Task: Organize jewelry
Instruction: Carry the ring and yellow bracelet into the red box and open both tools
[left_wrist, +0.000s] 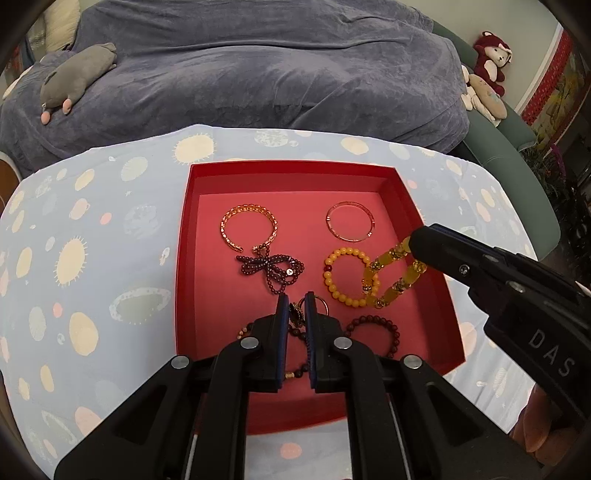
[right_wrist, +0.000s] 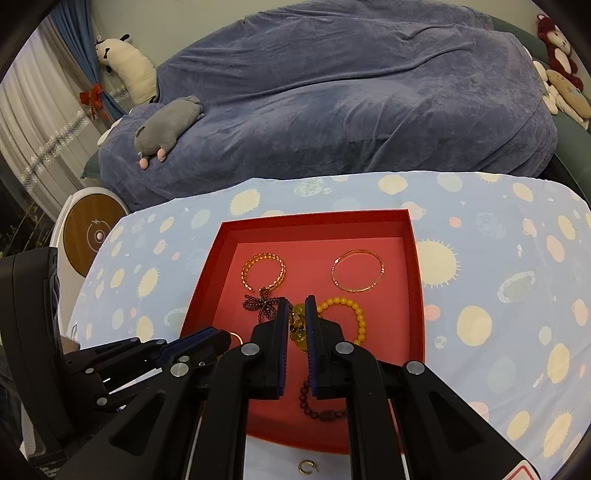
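A red tray (left_wrist: 186, 236) (right_wrist: 415, 266) on the patterned tablecloth holds several bracelets. My left gripper (left_wrist: 296, 300) is shut on a dark bead bracelet with a ring (left_wrist: 295, 314) at the tray's near middle. My right gripper (right_wrist: 296, 304) is shut on a chunky amber bracelet (left_wrist: 391, 280) (right_wrist: 298, 325), which hangs over a yellow bead bracelet (left_wrist: 345, 277) (right_wrist: 354, 314). Also in the tray lie an orange open bangle (left_wrist: 249, 229) (right_wrist: 264, 271), a thin pink bangle (left_wrist: 350, 221) (right_wrist: 357, 271), a purple bead strand (left_wrist: 273, 269) (right_wrist: 260, 304) and a dark red bead bracelet (left_wrist: 373, 332) (right_wrist: 321, 406).
A small gold ring (right_wrist: 307, 467) lies on the tablecloth (left_wrist: 92, 258) in front of the tray. A blue-covered sofa (left_wrist: 258, 74) with a grey plush toy (left_wrist: 77, 81) stands behind the table. A round white device (right_wrist: 92, 232) sits at the left.
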